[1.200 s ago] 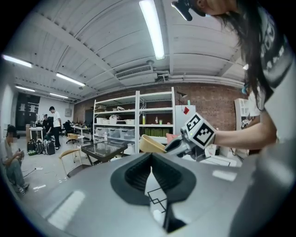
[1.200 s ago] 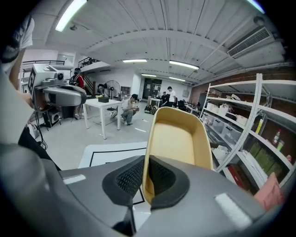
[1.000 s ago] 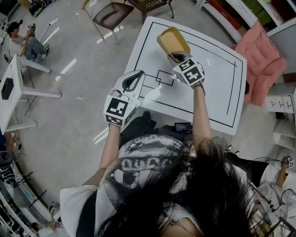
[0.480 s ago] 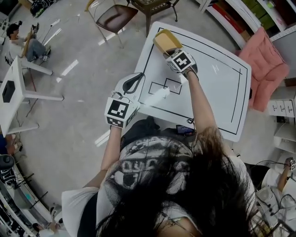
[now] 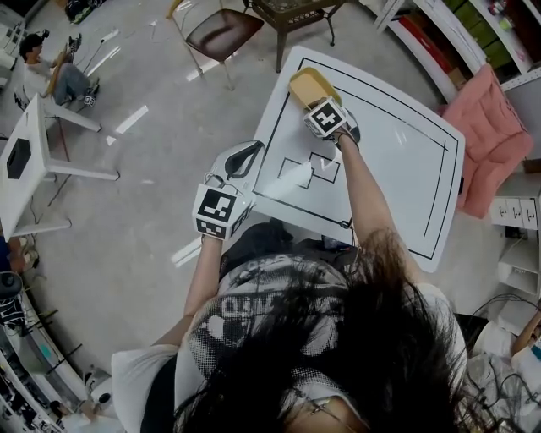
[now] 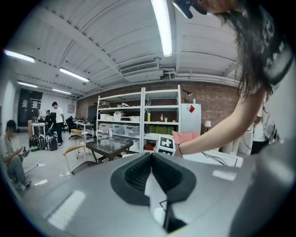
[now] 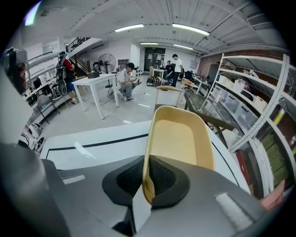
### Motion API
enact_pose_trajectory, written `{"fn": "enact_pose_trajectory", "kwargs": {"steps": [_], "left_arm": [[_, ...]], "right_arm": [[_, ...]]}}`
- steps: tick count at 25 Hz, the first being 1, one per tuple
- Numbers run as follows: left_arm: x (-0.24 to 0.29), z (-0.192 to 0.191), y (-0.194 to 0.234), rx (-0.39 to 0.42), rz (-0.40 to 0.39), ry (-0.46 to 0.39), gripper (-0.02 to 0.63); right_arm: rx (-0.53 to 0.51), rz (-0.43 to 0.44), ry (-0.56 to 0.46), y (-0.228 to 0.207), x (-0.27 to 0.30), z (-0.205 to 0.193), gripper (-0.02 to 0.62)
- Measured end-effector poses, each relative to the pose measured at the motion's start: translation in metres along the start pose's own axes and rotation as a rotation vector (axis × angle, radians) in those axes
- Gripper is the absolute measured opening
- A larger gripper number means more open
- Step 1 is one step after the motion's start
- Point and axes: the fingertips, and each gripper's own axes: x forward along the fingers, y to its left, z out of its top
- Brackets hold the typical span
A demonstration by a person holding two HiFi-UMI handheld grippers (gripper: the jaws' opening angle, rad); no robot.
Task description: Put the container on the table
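A shallow yellow container (image 5: 309, 85) hangs over the far left corner of the white table (image 5: 397, 161), inside its black border line. My right gripper (image 5: 321, 105) is shut on the container's near rim. In the right gripper view the container (image 7: 181, 138) stretches away from the jaws, and the right gripper (image 7: 146, 181) pinches its left wall above the table (image 7: 92, 143). I cannot tell whether the base touches the table. My left gripper (image 5: 245, 155) hovers off the table's left edge, shut with nothing in it. In its own view the left gripper (image 6: 150, 178) points level into the room.
A brown chair (image 5: 215, 30) and a glass-topped side table (image 5: 292, 13) stand beyond the table. A pink cushion (image 5: 494, 135) lies by the shelves on the right. A white desk (image 5: 25, 161) and a seated person (image 5: 51, 72) are at the far left.
My right gripper has carried the container away from me, from over the table's middle towards its far left corner. The left gripper has stayed about where it was.
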Motion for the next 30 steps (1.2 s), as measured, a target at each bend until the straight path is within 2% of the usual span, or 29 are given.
{"fn": "enact_pose_trajectory", "kwargs": {"steps": [4,7,12,17,20,24,30], "left_arm": [[-0.002,-0.003,0.002,-0.001,0.002,0.009,0.000],[-0.002,-0.003,0.002,-0.002,0.001,0.013,0.000],[-0.002,-0.004,-0.002,-0.002,-0.015,0.013,0.000],[0.002,-0.005,-0.009,-0.003,-0.036,0.010,0.000],[0.004,-0.006,-0.013,-0.002,-0.056,0.011,0.000],[0.009,-0.006,-0.022,0.003,-0.090,0.012,0.000],[0.020,-0.015,-0.041,-0.005,-0.159,0.030,0.000]], "right_arm": [[0.006,-0.017,-0.004,-0.001,0.003,0.002,0.032],[0.018,-0.013,-0.021,0.000,-0.001,0.003,0.094],[0.024,-0.034,-0.069,0.001,-0.016,0.004,0.097],[-0.014,-0.103,-0.171,0.000,-0.050,0.011,0.095],[0.036,-0.139,-0.260,0.004,-0.083,0.016,0.094],[0.119,-0.169,-0.355,0.017,-0.121,0.002,0.086],[0.234,-0.195,-0.412,0.046,-0.163,-0.035,0.086]]}}
